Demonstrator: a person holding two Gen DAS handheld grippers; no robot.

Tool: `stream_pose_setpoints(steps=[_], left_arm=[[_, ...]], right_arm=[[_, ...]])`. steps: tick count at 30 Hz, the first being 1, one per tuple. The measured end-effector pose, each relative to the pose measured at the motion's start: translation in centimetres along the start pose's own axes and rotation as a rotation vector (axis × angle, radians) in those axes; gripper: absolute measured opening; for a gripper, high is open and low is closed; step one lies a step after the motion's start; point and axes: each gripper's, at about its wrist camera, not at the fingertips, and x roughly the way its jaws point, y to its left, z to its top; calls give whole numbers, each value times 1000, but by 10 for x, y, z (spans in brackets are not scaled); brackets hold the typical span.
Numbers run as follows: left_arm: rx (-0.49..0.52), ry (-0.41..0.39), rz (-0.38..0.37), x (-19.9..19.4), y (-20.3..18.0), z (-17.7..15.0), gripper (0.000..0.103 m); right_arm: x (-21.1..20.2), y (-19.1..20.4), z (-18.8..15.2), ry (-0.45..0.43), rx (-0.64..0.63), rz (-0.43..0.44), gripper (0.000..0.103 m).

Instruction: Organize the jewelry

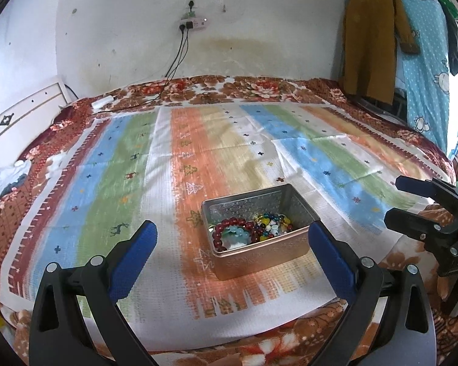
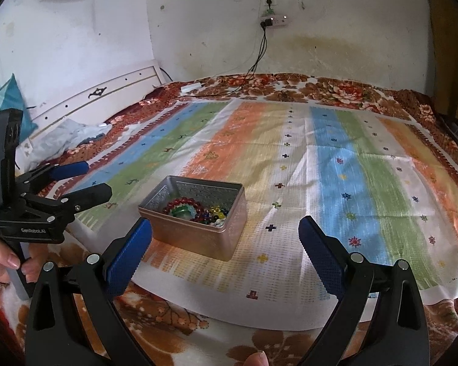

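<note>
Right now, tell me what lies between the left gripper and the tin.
Only bare striped cloth separates the left gripper from the tin, per the left wrist view.

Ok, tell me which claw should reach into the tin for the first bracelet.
Left, probably. The left claw is open with the tin between its fingers, beads straight ahead. The right claw, also open, has the tin off toward its left finger.

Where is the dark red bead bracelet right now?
The dark red bead bracelet lies inside the open metal tin on the striped cloth, in the tin's left part in the left wrist view, beside the mixed coloured beads.
</note>
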Motion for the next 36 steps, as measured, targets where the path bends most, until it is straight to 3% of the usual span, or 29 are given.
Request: stream_pose_setpoints(steps=[17,36], left_arm=[[12,-7,-29,0,-5,-2,97],[10,-8,-30,1,-6,-1,97]], right_arm=[[2,5,-5,19,13,44,97],[5,0,-6,28,26,26,97]])
